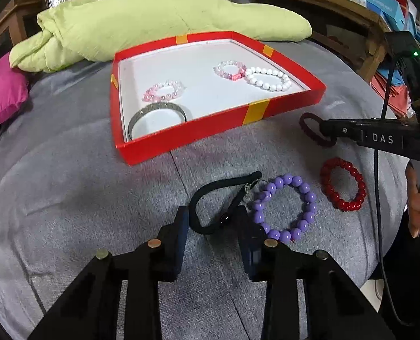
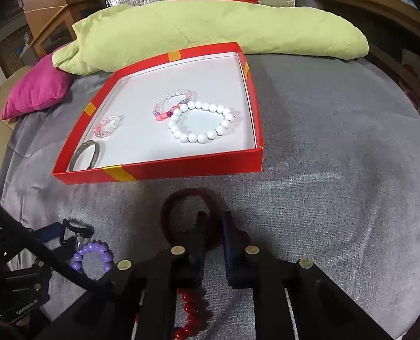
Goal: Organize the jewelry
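- Right wrist view: right gripper [image 2: 211,226] clenched on dark maroon bracelet [image 2: 181,201], near red box [image 2: 181,170].
- Left gripper [image 1: 212,221] straddling black cord loop [image 1: 207,218], grip unclear.
- Next, probably: lift into box.

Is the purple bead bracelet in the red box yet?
Out. The purple bead bracelet lies on the grey cover, outside the red box.
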A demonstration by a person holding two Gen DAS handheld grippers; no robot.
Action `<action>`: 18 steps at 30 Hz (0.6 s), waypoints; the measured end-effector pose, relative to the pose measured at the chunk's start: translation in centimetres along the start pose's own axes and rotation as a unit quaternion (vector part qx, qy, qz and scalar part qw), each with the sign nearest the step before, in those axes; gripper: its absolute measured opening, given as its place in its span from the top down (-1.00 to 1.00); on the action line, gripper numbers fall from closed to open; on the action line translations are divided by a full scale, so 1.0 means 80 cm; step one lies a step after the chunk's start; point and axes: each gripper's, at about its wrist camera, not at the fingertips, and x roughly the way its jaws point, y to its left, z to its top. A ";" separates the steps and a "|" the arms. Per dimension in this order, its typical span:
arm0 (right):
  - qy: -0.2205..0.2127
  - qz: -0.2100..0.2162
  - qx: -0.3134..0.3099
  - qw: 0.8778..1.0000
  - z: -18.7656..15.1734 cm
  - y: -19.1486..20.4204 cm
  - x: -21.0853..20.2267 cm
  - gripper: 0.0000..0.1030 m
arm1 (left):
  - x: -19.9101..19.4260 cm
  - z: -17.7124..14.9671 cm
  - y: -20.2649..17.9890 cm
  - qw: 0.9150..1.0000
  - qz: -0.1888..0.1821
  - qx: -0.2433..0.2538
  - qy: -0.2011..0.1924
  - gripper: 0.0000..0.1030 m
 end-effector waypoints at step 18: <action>-0.023 0.035 0.021 0.999 -0.005 -0.014 -0.022 0.76 | -0.008 0.009 0.021 0.998 -0.014 -0.051 -0.018 0.84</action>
